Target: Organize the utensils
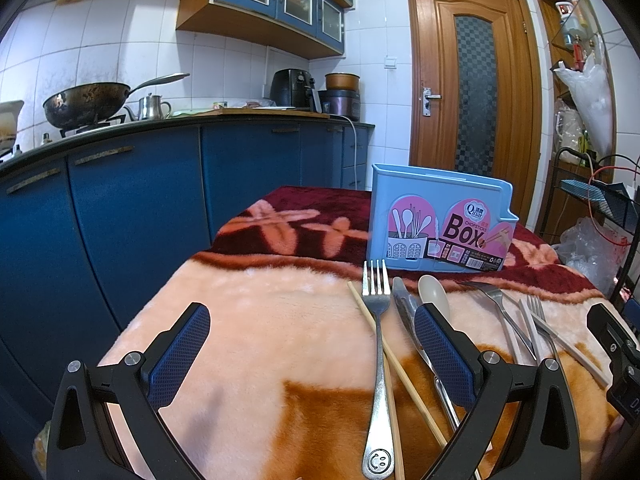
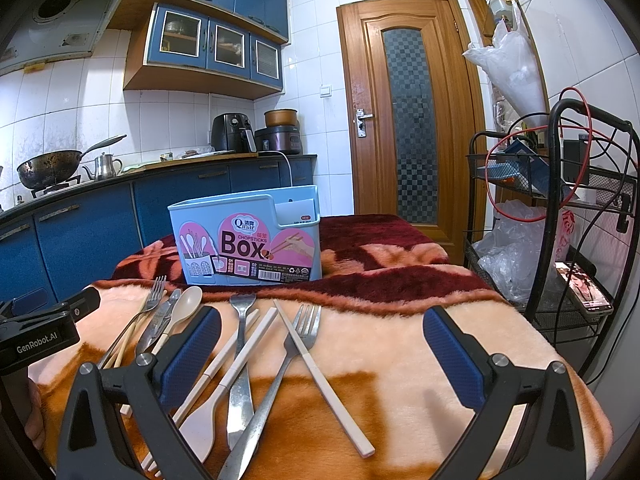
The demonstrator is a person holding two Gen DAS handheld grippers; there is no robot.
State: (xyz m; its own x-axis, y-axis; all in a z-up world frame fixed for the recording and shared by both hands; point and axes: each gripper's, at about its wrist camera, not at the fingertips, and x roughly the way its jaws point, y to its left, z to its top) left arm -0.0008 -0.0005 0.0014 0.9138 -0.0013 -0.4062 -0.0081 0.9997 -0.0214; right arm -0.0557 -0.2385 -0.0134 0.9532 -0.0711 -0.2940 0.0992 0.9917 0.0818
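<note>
Both wide open, empty: left gripper (image 1: 312,354) straddling smiley fork (image 1: 377,364); right gripper (image 2: 322,354) over crossed cutlery; lift singly toward blue box (image 2: 246,236) ahead

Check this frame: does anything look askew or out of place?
Nothing is spilled or damaged. The forks, chopsticks and spoon lie crisscrossed on the blanket, none yet in the blue box.

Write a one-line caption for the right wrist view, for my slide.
Open right gripper above forks, chopsticks and spoons scattered on a blanket, before a blue chopsticks box.
</note>
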